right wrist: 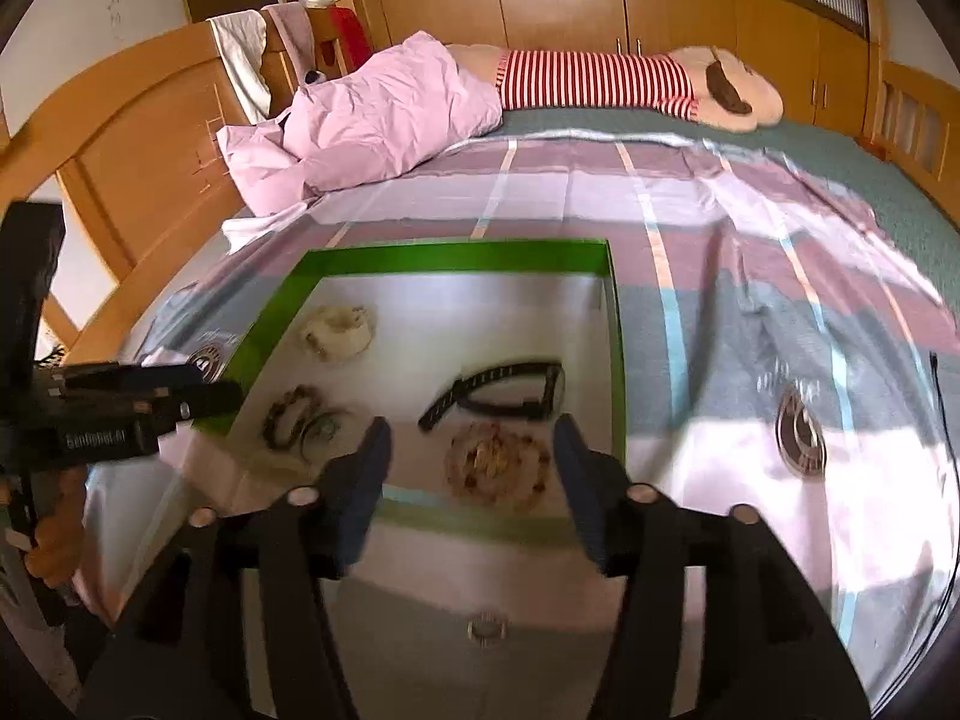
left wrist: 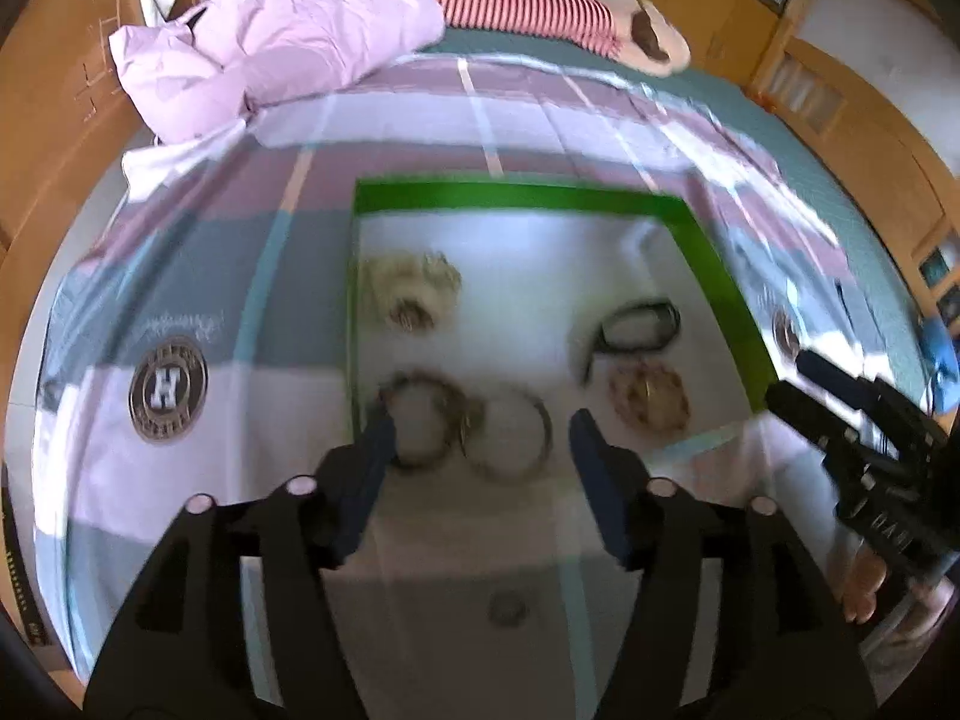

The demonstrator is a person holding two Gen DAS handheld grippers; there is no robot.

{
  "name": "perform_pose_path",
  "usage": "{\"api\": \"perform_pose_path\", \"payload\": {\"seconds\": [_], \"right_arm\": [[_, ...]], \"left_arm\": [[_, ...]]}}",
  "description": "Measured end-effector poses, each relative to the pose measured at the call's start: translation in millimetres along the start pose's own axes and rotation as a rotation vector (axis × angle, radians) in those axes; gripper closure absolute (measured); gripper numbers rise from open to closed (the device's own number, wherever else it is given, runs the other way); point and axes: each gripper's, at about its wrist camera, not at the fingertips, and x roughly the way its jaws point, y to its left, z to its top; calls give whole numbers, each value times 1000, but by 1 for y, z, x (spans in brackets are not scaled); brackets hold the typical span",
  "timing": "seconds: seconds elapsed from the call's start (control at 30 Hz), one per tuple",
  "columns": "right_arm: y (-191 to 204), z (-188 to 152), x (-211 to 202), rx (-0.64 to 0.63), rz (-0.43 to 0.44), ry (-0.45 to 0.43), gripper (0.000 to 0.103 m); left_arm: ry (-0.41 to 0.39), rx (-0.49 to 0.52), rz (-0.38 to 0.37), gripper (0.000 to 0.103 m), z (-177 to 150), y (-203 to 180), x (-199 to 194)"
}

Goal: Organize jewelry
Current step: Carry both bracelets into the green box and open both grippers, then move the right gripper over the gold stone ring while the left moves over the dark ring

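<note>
A green-rimmed tray with a white floor lies on the bed. In it are a cream pearl bracelet, a dark beaded bracelet, a thin metal bangle, a black watch strap and an amber beaded bracelet. My left gripper is open above the dark bracelet and bangle, holding nothing. My right gripper is open at the tray's near right, framing the amber bracelet without touching it.
The tray rests on a checked pink, grey and white sheet with round logo prints. A pink duvet and a striped plush toy lie at the far side. Wooden bed frame and cupboards surround the bed. A black cable runs at the right edge.
</note>
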Motion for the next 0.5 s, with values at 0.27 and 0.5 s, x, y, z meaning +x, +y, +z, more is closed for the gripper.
{"api": "perform_pose_path", "payload": {"seconds": [0.27, 0.5], "right_arm": [[11, -41, 29, -89, -77, 170, 37], [11, -52, 45, -108, -97, 245, 37]], "left_arm": [[57, 70, 102, 36, -50, -34, 17], [97, 109, 143, 32, -58, -41, 31]]}}
